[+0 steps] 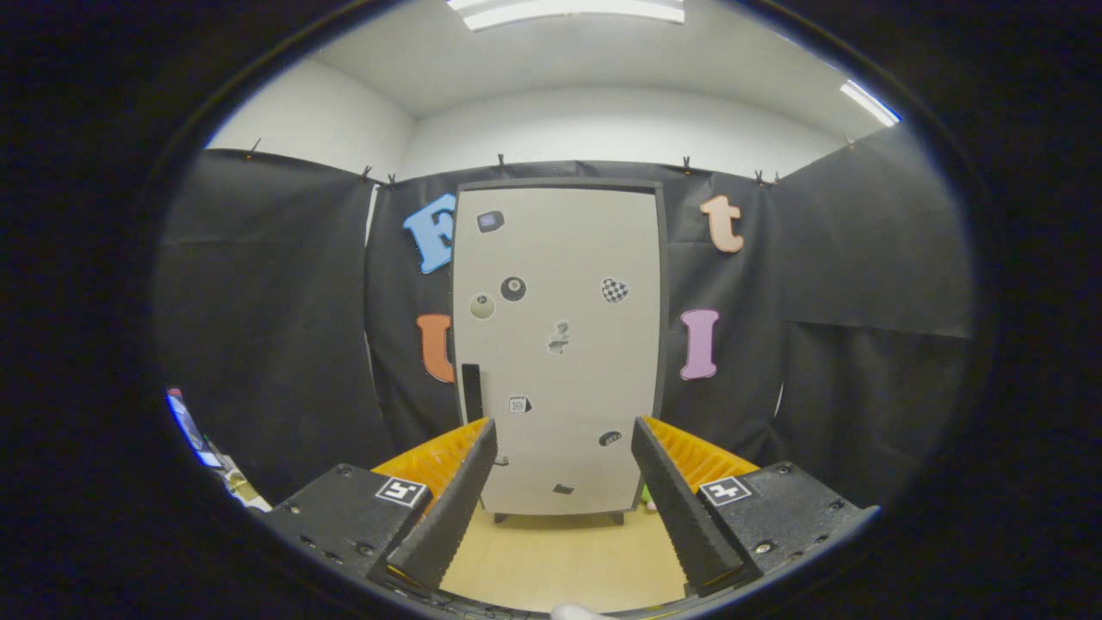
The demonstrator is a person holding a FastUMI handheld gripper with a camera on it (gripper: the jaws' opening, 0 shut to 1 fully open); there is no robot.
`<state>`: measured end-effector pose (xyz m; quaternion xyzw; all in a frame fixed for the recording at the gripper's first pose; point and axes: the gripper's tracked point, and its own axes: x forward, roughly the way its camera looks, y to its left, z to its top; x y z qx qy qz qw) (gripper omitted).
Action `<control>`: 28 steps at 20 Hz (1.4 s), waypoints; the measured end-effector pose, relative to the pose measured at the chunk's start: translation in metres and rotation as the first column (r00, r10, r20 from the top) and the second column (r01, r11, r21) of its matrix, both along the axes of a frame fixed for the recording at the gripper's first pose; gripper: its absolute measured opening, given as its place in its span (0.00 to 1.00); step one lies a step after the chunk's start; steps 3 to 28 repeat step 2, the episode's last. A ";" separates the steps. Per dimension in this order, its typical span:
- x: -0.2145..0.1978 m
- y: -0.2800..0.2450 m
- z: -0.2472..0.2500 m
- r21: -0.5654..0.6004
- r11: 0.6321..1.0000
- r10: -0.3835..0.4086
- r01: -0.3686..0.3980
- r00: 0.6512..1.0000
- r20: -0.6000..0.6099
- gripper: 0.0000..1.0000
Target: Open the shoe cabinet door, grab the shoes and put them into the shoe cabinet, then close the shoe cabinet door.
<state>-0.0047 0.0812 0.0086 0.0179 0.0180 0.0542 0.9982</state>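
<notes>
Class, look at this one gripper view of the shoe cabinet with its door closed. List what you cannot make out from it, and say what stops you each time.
- Inside of the shoe cabinet: hidden by its closed door, gripper view.
- Stickers on the door: too small to read.
- Green item by the cabinet foot: mostly hidden by the open tongs' finger.
- Dark handle: shape unclear, too small.

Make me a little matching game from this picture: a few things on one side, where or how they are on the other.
Things:
1. shoe cabinet door
2. claw
3. dark handle
4. wooden floor

States:
A. near the door's left edge
B. open, holding nothing
C. shut, with stickers on it
D. under the cabinet's feet

Pairs: 1-C, 2-B, 3-A, 4-D
</notes>
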 end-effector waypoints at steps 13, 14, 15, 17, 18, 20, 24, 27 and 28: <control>-0.001 0.000 0.002 0.007 1.000 0.001 -0.001 1.000 -0.003 1.00; -0.001 0.000 0.002 0.007 1.000 0.001 -0.001 1.000 -0.003 1.00; -0.001 0.000 0.002 0.007 1.000 0.001 -0.001 1.000 -0.003 1.00; -0.001 0.000 0.002 0.007 1.000 0.001 -0.001 1.000 -0.003 1.00; -0.001 0.000 0.002 0.007 1.000 0.001 -0.001 1.000 -0.003 1.00; -0.001 0.000 0.002 0.007 1.000 0.001 -0.001 1.000 -0.003 1.00; -0.001 0.000 0.002 0.007 1.000 0.001 -0.001 1.000 -0.003 1.00; -0.001 0.000 0.002 0.007 1.000 0.001 -0.001 1.000 -0.003 1.00; -0.001 0.000 0.002 0.007 1.000 0.001 -0.001 1.000 -0.003 1.00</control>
